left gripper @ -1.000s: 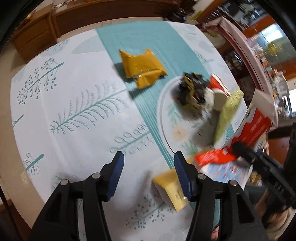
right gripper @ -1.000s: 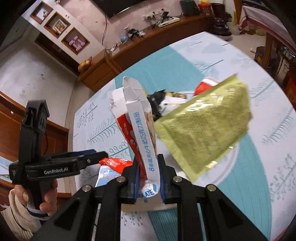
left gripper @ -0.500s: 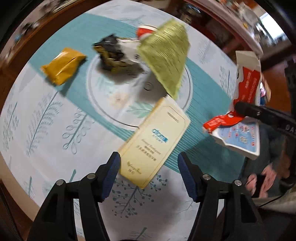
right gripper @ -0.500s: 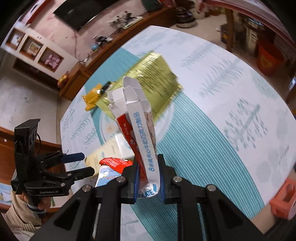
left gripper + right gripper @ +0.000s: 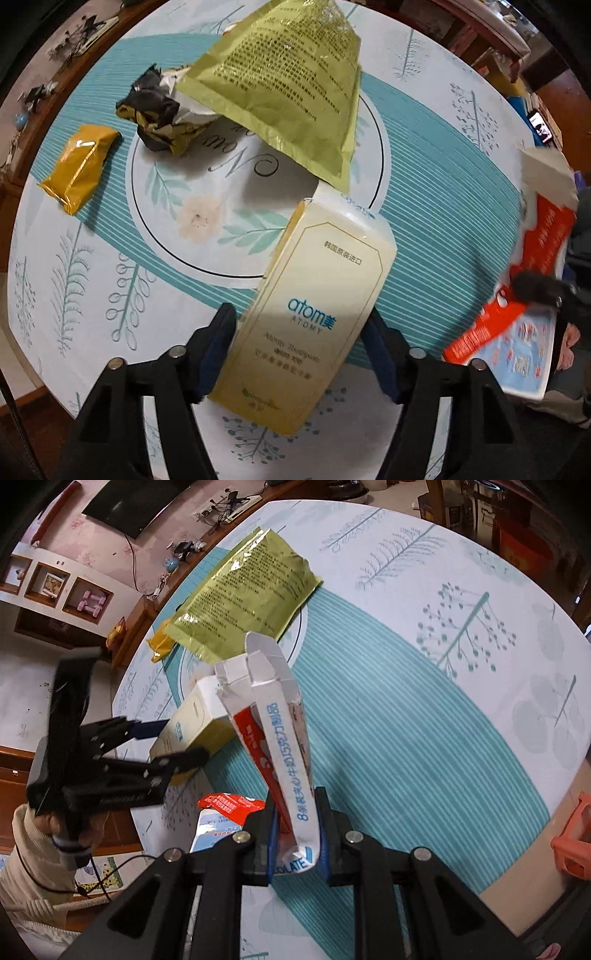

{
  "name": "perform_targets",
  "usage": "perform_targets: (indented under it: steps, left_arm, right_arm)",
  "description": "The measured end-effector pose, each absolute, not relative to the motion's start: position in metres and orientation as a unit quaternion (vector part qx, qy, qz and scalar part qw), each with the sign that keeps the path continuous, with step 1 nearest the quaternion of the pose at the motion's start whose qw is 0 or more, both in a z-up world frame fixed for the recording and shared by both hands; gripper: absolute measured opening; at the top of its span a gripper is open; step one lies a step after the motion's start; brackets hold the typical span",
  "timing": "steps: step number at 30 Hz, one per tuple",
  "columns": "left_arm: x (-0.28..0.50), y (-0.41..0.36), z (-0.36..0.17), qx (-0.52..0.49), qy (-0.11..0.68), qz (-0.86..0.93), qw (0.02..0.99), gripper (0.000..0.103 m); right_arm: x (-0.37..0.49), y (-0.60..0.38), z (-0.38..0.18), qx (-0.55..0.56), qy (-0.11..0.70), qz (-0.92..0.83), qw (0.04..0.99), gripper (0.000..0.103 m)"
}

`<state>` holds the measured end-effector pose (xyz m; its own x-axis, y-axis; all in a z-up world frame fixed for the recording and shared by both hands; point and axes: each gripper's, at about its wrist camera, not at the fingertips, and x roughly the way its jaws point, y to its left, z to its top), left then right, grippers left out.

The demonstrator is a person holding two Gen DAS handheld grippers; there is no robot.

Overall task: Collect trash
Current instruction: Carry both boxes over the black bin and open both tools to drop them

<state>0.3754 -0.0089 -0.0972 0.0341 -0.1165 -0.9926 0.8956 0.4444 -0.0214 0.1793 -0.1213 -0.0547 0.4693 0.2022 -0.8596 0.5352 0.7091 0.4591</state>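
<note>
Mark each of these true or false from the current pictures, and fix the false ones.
1. The right hand-held gripper is shut on the chocolate carton. True.
2. The left hand-held gripper is clamped on the green pouch. False: its jaws are open around the toothpaste box.
3. The yellow packet lies inside the printed ring. False: it lies outside it.
4. The crumpled black wrapper lies beside the green pouch. True.

left gripper (image 5: 299,339) spread wide, fingers level and low, right gripper (image 5: 295,834) pinched tight, pointing forward, slightly upward
</note>
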Motion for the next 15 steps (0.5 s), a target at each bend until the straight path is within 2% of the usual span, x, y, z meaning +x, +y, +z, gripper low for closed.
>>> perform_targets:
  steps: [8,15]
  left_arm:
    - [0.352,0.0,-0.088,0.323,0.563,-0.373,0.663,0.062]
    - [0.286,0.022,-0.059,0.279,0.561,-0.369,0.686,0.062]
  right_arm:
    - [0.148,-0.122,-0.053,0.373,0.5,-0.104,0.775,0.017]
    - [0.134,-0.129,-0.038,0.359,0.498,-0.086,0.785,0.017]
